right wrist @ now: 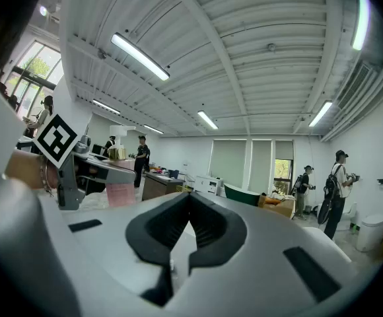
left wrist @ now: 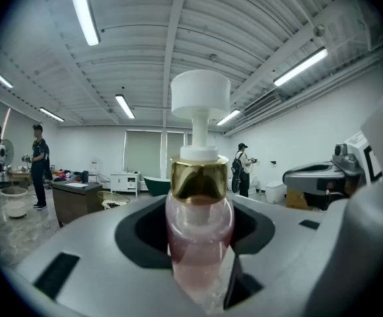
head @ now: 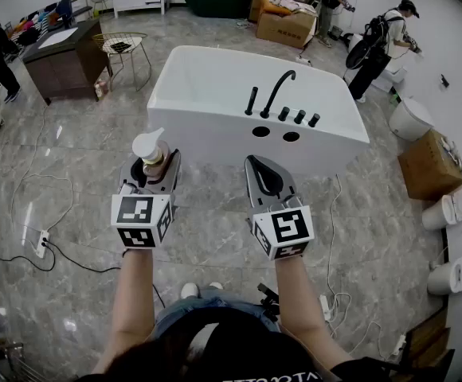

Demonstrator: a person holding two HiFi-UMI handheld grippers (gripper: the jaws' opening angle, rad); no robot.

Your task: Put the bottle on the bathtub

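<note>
A clear bottle [head: 151, 159] with pinkish liquid, a gold collar and a white pump head stands upright in my left gripper [head: 148, 172], which is shut on it. In the left gripper view the bottle [left wrist: 200, 233] fills the middle between the grey jaws of the left gripper [left wrist: 200, 256]. My right gripper [head: 264, 178] is level with it to the right, shut and empty; in its own view the right gripper [right wrist: 177, 236] has its pads meeting. The white bathtub [head: 215, 78] lies just ahead of both grippers, with a black faucet [head: 276, 92] on its near ledge.
A wooden cabinet [head: 62, 56] and a wire chair [head: 124, 46] stand left of the tub. Cardboard boxes [head: 285, 24], toilets [head: 446, 210] and two people [head: 381, 40] are at the right and back. Cables and a power strip [head: 40, 245] lie on the marble floor.
</note>
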